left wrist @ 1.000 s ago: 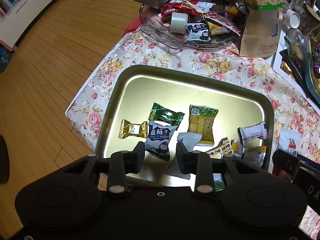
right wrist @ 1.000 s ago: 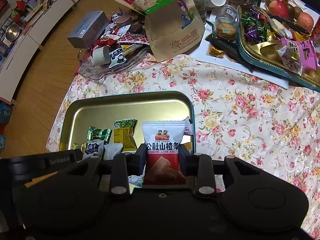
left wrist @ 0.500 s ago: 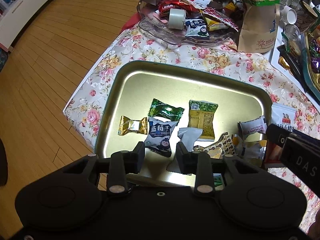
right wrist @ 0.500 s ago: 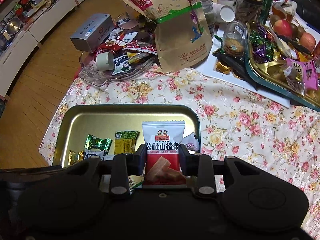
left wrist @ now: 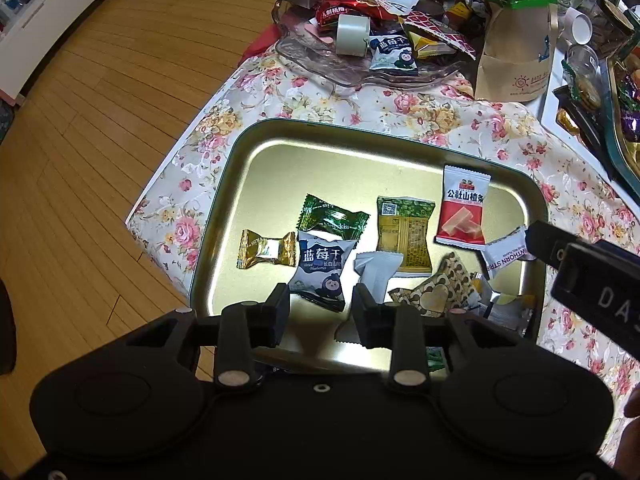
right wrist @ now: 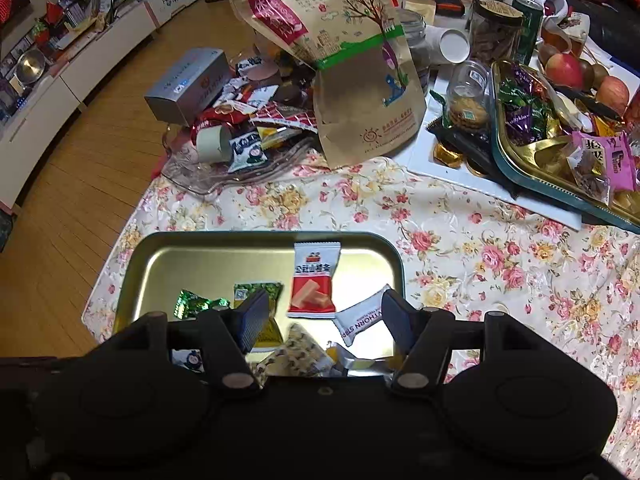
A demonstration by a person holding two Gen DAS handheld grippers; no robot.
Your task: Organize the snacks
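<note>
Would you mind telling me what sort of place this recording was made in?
Most likely a home living room: a low table under a floral tablecloth, a wood plank floor, and a long white cabinet cluttered with household things along the wall.

Left gripper (left wrist: 320,306) pointing steeply downward, jaws standing apart with nothing pressed between them, right gripper (right wrist: 324,320) also tilting steeply downward, jaws opening wide, pads gripping nothing, its black body (left wrist: 592,280) showing at the left view's right edge
</note>
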